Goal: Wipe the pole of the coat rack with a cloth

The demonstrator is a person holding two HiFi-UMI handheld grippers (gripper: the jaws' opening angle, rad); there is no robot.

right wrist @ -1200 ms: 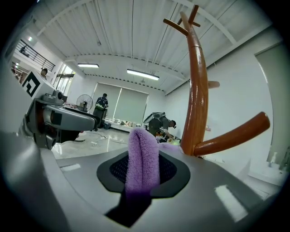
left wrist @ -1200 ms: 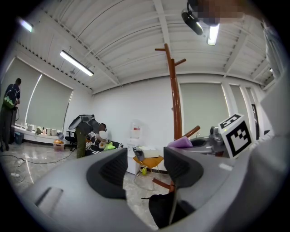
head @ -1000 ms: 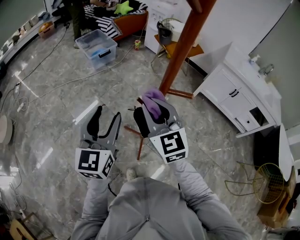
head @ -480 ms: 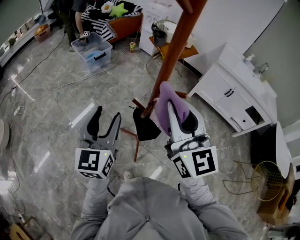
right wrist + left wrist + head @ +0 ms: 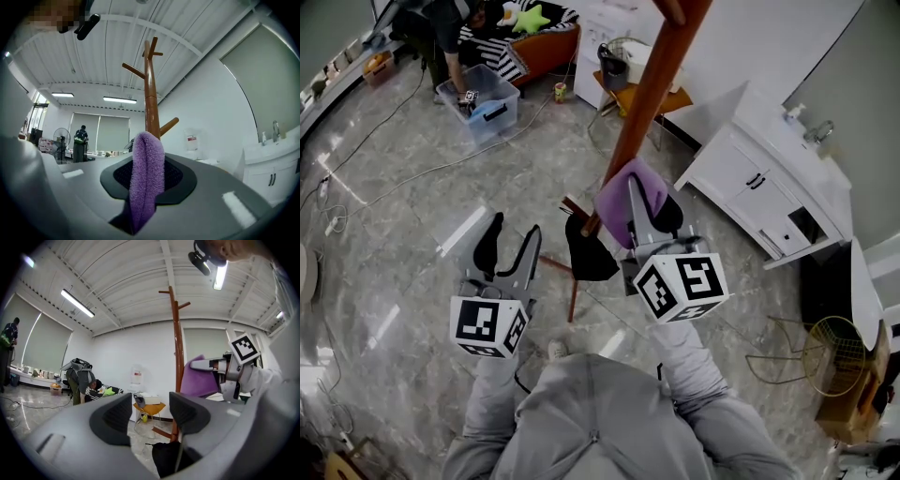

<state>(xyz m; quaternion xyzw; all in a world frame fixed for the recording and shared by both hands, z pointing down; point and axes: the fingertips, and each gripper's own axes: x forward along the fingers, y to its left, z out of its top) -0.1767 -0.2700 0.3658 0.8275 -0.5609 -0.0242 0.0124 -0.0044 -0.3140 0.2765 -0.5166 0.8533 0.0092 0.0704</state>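
The brown wooden pole of the coat rack rises from its legs on the floor toward the camera; it also shows in the left gripper view and the right gripper view. My right gripper is shut on a purple cloth, which lies right against the pole's lower part. In the right gripper view the cloth stands folded between the jaws, the pole just behind it. My left gripper hangs open and holds nothing, left of the pole base. From its own view the left gripper faces the pole.
A black item lies by the rack's legs. White cabinets with a sink stand at the right. An orange chair sits behind the pole. A person bends over a clear plastic bin at the far left. Cables cross the floor.
My right gripper has carried the purple cloth up and leftward to the pole. The left gripper has stayed put.
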